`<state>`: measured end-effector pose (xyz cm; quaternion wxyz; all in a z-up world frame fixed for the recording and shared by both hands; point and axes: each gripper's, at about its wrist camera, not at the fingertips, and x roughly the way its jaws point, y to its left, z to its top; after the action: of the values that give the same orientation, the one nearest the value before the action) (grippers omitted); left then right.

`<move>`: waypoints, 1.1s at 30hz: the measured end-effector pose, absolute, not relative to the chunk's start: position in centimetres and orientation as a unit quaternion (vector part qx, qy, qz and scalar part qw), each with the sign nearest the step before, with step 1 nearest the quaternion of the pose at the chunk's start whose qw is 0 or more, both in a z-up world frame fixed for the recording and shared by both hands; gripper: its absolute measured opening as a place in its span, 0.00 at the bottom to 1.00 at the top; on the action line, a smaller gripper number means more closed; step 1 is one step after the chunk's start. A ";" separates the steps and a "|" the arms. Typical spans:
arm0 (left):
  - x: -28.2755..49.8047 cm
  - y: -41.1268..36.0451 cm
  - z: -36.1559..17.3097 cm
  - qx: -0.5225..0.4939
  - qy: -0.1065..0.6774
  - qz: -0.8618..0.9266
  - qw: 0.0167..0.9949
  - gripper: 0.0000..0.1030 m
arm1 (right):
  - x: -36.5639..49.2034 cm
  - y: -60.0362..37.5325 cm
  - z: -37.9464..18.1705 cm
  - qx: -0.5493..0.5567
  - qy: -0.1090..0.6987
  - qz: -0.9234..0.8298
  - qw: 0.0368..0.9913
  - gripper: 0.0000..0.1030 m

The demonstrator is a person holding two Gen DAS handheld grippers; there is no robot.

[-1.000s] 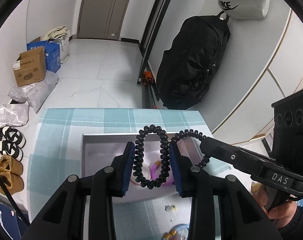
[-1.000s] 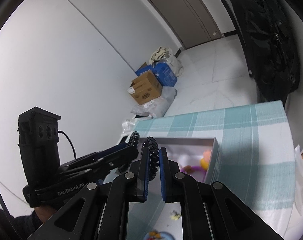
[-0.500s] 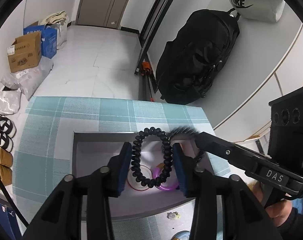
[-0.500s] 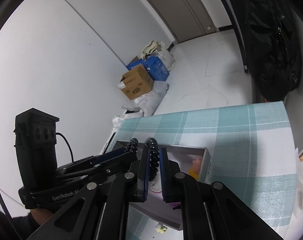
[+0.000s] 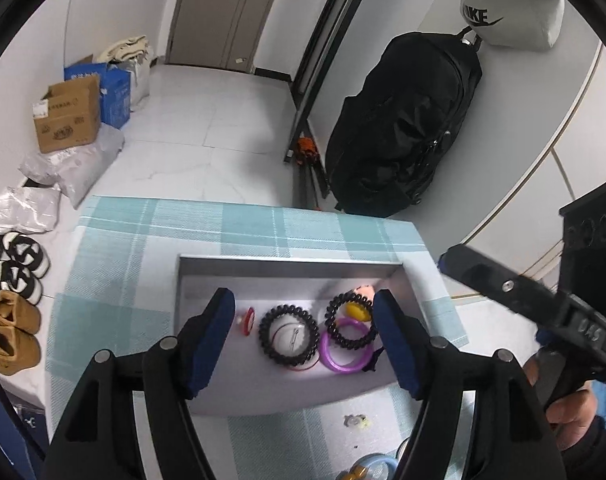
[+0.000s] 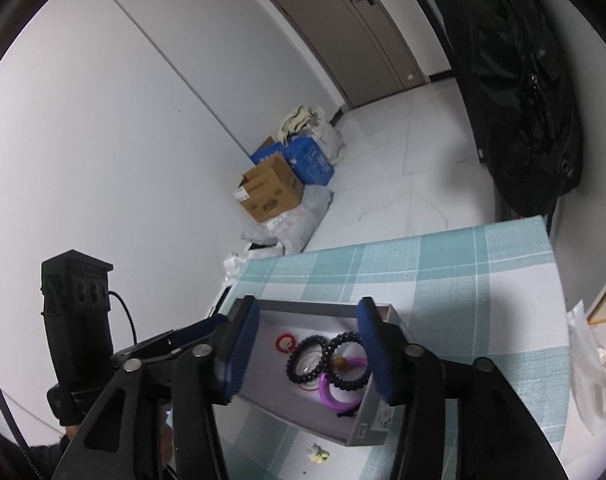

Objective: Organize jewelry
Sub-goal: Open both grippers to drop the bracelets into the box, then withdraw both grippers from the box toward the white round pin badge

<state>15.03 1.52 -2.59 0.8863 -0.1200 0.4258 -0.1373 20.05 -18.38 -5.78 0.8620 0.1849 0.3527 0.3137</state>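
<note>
Two black coil hair ties (image 5: 289, 334) (image 5: 351, 320) lie side by side on the floor of the grey box (image 5: 291, 264), the right one resting partly on a purple bangle (image 5: 345, 354). A small red ring (image 5: 249, 320) lies to their left. My left gripper (image 5: 305, 320) hangs over the box, its jaws opening, with nothing between the pads. My right gripper (image 6: 307, 344) is also above the box (image 6: 375, 420), jaws opening and empty. The ties (image 6: 307, 362) (image 6: 349, 360) and the bangle (image 6: 335, 396) lie below it.
A small pale flower piece (image 5: 355, 420) lies on the teal checked cloth (image 5: 115, 312) in front of the box. A light blue round item (image 5: 373, 470) sits at the near edge. A plastic bag (image 6: 599, 380) lies right. A black backpack (image 5: 403, 128) stands beyond the table.
Both grippers held a black coil tie over the box. Both jaws have spread wide and the two ties now lie in the box.
</note>
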 end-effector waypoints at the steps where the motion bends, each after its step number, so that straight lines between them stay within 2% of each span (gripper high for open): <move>1: 14.7 1.4 -2.5 -0.115 0.424 -0.137 0.888 0.65 | 19.9 -18.4 -5.7 0.185 0.351 0.314 0.863 0.56; 3: 14.0 1.2 -2.1 -0.102 0.418 -0.131 0.893 0.65 | 19.3 -18.6 -5.5 0.184 0.343 0.313 0.866 0.58; 5: 13.0 0.8 -1.6 -0.087 0.408 -0.123 0.900 0.65 | 18.7 -18.7 -5.2 0.177 0.337 0.309 0.871 0.65; 16: 9.9 -0.4 0.7 -0.072 0.384 -0.075 0.918 0.67 | 14.6 -18.7 -4.8 0.125 0.323 0.297 0.890 0.83; 24: 6.7 -0.4 -0.7 -0.076 0.401 -0.036 0.912 0.67 | 12.2 -19.8 -5.8 0.109 0.346 0.264 0.894 0.87; 29: 5.7 -0.9 -2.8 -0.059 0.427 -0.024 0.902 0.67 | 10.5 -20.6 -6.8 0.091 0.355 0.253 0.895 0.93; 33: 5.0 -0.5 -3.3 -0.068 0.438 -0.014 0.896 0.67 | 9.4 -20.9 -8.1 0.071 0.376 0.256 0.888 0.94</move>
<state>5.04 -0.47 -3.30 0.8963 -0.0684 0.4380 -0.0142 9.44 -20.88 -8.05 0.8877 0.0707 0.3762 0.2560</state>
